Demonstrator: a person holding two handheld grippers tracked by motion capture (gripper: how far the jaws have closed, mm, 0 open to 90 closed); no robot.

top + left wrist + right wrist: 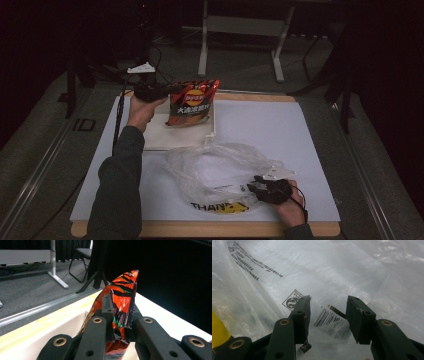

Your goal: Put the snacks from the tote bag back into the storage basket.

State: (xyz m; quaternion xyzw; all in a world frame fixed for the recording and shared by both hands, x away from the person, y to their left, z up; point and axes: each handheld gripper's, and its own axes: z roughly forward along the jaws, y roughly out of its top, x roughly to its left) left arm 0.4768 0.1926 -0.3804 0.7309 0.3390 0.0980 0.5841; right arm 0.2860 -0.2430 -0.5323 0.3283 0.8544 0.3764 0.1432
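Plastic bag (220, 172), clear and crumpled, lies on the white worktop (300, 135) against the right tongs (254, 189), whose jaws stand apart with the film bunched between them, not pinched. Beyond it, the left tongs (170, 90) clamp an upright red chip packet (192, 102) by its edge, above a white tray (165, 137).

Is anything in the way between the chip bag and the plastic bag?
Nothing visible blocks the way. The left hand-held gripper holds the chip bag up over a white tray. The clear plastic bag lies just past the tray's near edge, with the right hand-held gripper open at it.
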